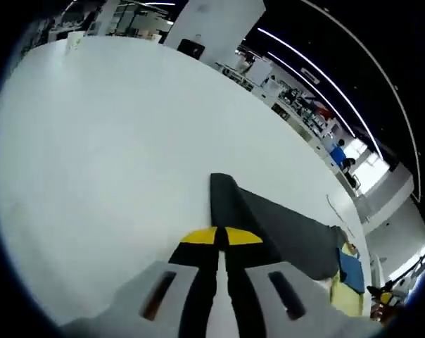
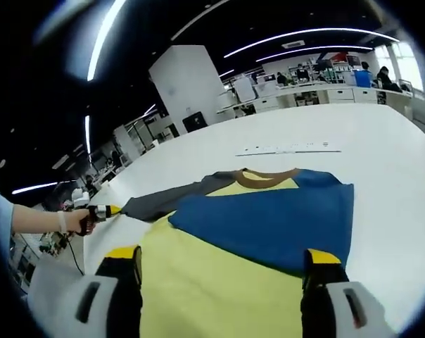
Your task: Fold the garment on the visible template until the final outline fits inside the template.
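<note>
Yellow-tipped left hand-held gripper [image 1: 221, 236] clenches the grey sleeve [image 1: 283, 229], pulling it out at 9 o'clock to flatten it. Right hand-held gripper [image 2: 223, 264] hovers released over the shirt [image 2: 262, 218], spread on the white worktop [image 2: 381, 141], ready to fold.

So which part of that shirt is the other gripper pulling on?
The grey sleeve. The left gripper is shut on its end, stretching it sideways off the shirt, while the yellow body and blue band lie flat, ungripped.

Open-plan office: desk rows [image 2: 318, 88], ceiling strip-lights [image 2: 304, 34]
</note>
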Demonstrator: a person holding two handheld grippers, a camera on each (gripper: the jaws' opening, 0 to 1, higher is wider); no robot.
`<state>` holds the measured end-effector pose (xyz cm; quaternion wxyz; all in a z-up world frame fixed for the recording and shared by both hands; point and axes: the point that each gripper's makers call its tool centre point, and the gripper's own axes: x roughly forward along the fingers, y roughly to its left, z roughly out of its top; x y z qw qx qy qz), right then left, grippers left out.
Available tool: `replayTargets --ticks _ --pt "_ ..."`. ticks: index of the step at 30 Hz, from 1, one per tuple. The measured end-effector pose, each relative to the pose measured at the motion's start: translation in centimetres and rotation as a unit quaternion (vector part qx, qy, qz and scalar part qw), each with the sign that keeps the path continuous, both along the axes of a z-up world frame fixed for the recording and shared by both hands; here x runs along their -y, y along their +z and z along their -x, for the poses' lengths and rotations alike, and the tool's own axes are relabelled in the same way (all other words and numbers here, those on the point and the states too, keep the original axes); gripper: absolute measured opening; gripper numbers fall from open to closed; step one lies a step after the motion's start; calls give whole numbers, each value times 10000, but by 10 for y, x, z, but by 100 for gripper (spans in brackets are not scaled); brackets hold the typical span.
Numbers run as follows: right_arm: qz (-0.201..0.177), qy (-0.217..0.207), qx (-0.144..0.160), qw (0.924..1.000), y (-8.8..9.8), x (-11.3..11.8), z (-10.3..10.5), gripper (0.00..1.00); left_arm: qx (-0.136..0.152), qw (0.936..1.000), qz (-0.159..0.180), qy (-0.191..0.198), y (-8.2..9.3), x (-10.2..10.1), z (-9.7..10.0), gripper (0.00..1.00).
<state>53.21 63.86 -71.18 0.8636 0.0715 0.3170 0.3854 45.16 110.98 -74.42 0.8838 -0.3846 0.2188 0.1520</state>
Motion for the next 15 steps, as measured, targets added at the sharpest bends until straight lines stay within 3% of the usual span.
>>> replayTargets --ticks 3,6,11,15 --pt "-36 -24 -51 10000 -1 1 1 95 391 9989 140 -234 16 12 -8 0" --pt "-59 -23 -53 10000 -1 0 2 95 500 9981 126 -336 25 17 -12 0" --pt "-58 46 -53 10000 -2 -4 7 94 719 9955 433 -437 36 26 -21 0" --pt "-177 3 -30 9998 3 -4 7 95 1066 9907 711 -455 54 34 -29 0"
